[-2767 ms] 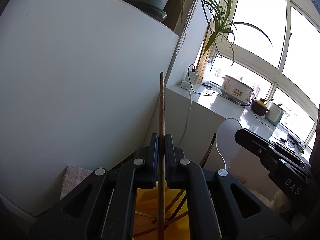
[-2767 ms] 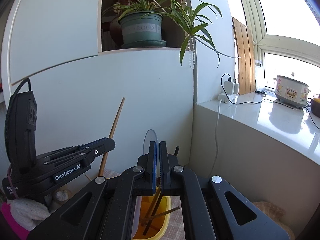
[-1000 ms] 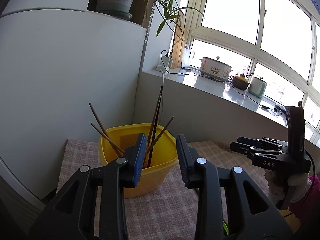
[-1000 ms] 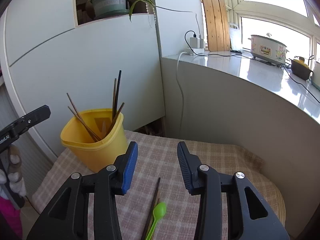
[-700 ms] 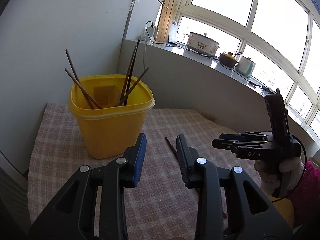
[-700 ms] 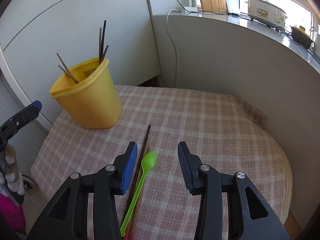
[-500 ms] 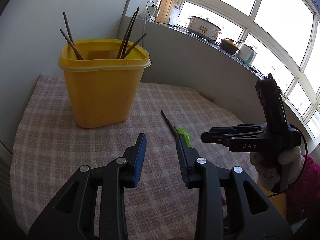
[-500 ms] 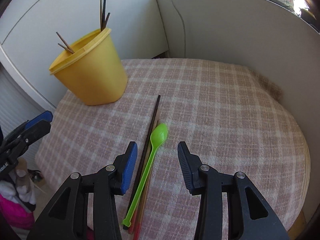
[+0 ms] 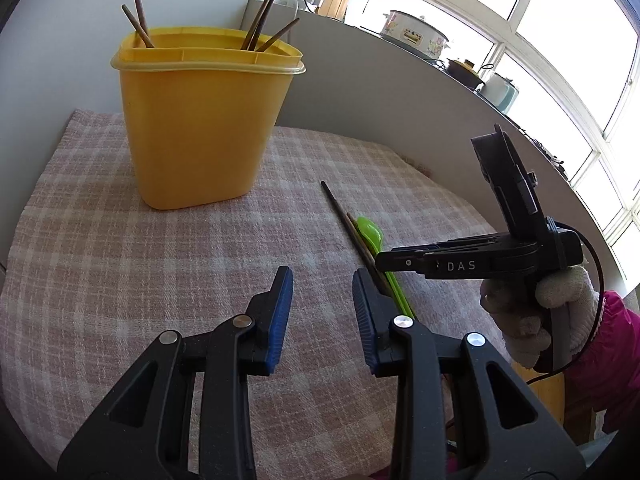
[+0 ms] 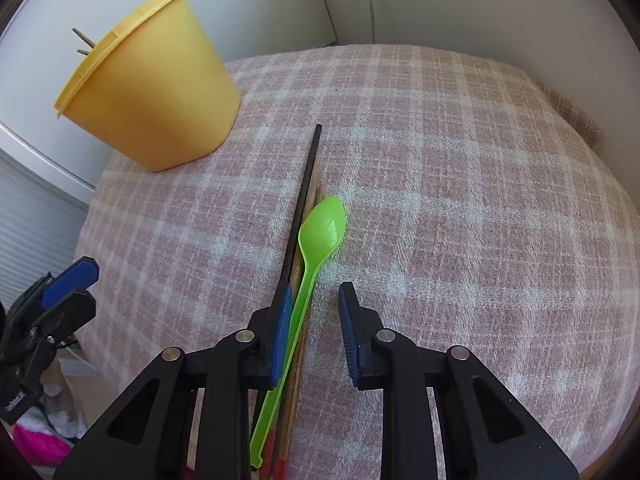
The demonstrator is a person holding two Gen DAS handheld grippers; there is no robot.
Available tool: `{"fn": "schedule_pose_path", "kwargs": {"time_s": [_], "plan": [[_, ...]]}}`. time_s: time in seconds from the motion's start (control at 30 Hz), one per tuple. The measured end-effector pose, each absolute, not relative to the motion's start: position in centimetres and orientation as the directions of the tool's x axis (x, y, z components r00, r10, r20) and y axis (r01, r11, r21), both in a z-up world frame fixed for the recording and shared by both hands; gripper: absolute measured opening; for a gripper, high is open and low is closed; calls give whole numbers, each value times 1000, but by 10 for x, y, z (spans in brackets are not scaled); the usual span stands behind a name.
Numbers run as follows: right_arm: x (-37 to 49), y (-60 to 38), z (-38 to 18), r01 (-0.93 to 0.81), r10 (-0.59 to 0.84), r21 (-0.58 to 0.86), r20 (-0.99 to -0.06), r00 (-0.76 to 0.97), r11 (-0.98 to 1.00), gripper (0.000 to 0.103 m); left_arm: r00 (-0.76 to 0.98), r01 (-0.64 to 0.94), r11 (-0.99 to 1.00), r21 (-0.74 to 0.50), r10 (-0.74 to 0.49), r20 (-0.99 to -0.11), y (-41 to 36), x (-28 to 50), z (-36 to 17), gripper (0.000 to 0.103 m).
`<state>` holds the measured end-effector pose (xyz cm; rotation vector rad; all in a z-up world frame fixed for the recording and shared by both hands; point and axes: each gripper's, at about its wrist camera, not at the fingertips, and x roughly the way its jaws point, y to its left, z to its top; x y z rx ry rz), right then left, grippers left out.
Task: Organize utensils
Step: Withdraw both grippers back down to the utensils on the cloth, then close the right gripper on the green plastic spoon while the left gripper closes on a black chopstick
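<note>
A yellow container (image 9: 200, 120) (image 10: 152, 92) stands on the checked cloth with several chopsticks (image 9: 260, 16) upright in it. On the cloth lie a green spoon (image 10: 322, 224) (image 9: 370, 232), a black chopstick (image 10: 306, 184) (image 9: 334, 202) and wooden chopsticks (image 10: 317, 184) side by side. My right gripper (image 10: 316, 292) (image 9: 380, 261) is low over them and its jaws are closing. The spoon's handle runs between them, along the left pad, while the right pad stands apart from it. My left gripper (image 9: 322, 280) (image 10: 76, 292) is open with nothing between its fingers, just left of the utensils.
The cloth (image 10: 460, 200) covers a small round table whose edge drops off at the left and front. A grey wall (image 9: 380, 92) curves behind it, with a windowsill of pots (image 9: 412, 34) above. A gloved hand (image 9: 532, 312) holds the right gripper.
Both grippers have sunk from above the container toward the cloth and tilted downward. The right gripper's jaws have narrowed around the spoon's handle. The left jaws are as wide as before.
</note>
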<state>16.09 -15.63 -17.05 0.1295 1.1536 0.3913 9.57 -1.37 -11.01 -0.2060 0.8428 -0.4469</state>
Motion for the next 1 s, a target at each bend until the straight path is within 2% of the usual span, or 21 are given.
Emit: {"fn": "schedule_pose_path", "kwargs": {"time_s": [0.1, 0.13, 0.2, 0.83, 1.0], "plan": [[161, -155, -170, -239, 364, 293, -864, 347, 926, 20, 571, 305, 888, -345, -460, -680, -17, 97, -113, 30], [160, -154, -170, -240, 358, 287, -866, 349, 927, 14, 569, 305, 888, -345, -460, -681, -17, 97, -114, 30], [161, -155, -170, -239, 353, 283, -869, 345, 929, 10, 566, 306, 886, -347, -463, -682, -19, 98, -115, 30], [160, -207, -163, -165, 328, 287, -873, 360, 944, 4, 425, 356, 867, -348, -482, -766, -89, 141, -150, 30], [163, -223, -164, -150, 356, 323, -863, 359, 934, 4, 424, 361, 889, -283, -426, -799, -108, 148, -158, 30]]}}
